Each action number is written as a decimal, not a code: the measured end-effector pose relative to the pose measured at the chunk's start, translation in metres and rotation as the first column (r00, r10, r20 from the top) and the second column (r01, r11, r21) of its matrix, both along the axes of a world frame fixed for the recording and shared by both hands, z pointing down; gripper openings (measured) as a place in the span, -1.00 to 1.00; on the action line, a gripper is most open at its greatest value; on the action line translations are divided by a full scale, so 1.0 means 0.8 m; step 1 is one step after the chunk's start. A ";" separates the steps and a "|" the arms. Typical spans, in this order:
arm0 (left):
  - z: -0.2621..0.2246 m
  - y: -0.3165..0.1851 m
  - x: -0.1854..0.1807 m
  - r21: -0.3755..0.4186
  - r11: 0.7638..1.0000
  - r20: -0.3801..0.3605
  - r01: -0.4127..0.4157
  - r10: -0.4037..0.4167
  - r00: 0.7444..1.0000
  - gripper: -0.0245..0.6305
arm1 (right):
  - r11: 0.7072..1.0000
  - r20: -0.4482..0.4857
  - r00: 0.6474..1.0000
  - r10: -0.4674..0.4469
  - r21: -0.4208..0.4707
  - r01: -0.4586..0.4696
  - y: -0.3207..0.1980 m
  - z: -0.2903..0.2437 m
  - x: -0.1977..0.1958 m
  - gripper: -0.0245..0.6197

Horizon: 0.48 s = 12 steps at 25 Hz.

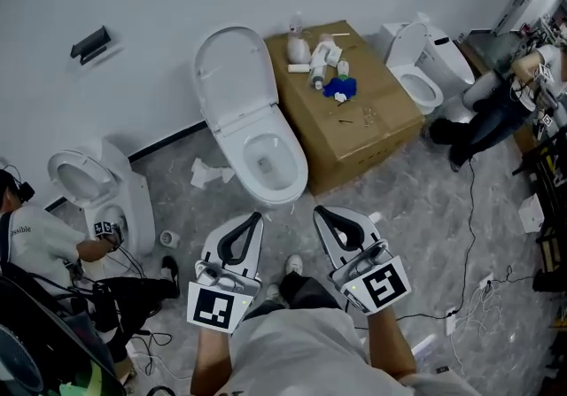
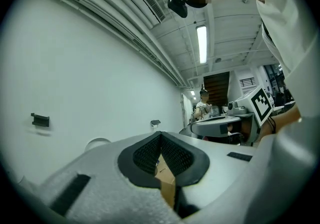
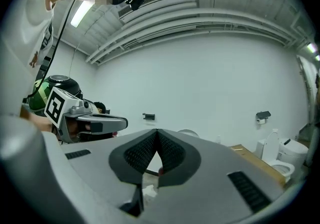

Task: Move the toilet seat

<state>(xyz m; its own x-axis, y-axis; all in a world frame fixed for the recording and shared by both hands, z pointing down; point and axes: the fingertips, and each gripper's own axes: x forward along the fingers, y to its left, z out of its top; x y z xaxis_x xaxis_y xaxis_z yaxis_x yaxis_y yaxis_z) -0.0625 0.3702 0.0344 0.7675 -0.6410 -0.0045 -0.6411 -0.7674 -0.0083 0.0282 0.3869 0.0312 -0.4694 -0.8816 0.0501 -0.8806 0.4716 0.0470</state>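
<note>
A white toilet [image 1: 266,159] stands against the wall ahead of me, its seat and lid [image 1: 232,75] raised upright against the wall. My left gripper [image 1: 255,219] is held level near my body, short of the bowl's front rim, jaws shut on nothing. My right gripper [image 1: 321,212] is beside it, just right of the bowl, also shut and empty. In the left gripper view the shut black pads [image 2: 161,140] point at the wall and a cardboard box [image 2: 165,174]. The right gripper view shows shut pads [image 3: 156,140] and the raised lid's top [image 3: 189,132] beyond them.
A large cardboard box [image 1: 359,111] with bottles and a blue cloth stands right of the toilet. Two other toilets [image 1: 89,182] [image 1: 421,66] stand left and right, a person working at each. Crumpled paper [image 1: 208,174] and cables [image 1: 469,235] lie on the grey floor.
</note>
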 end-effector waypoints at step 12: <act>-0.006 -0.071 0.031 0.006 0.998 0.017 0.059 -0.059 0.998 -0.90 | 0.997 0.002 0.997 -0.080 0.003 0.080 -0.077 -0.006 0.035 -0.89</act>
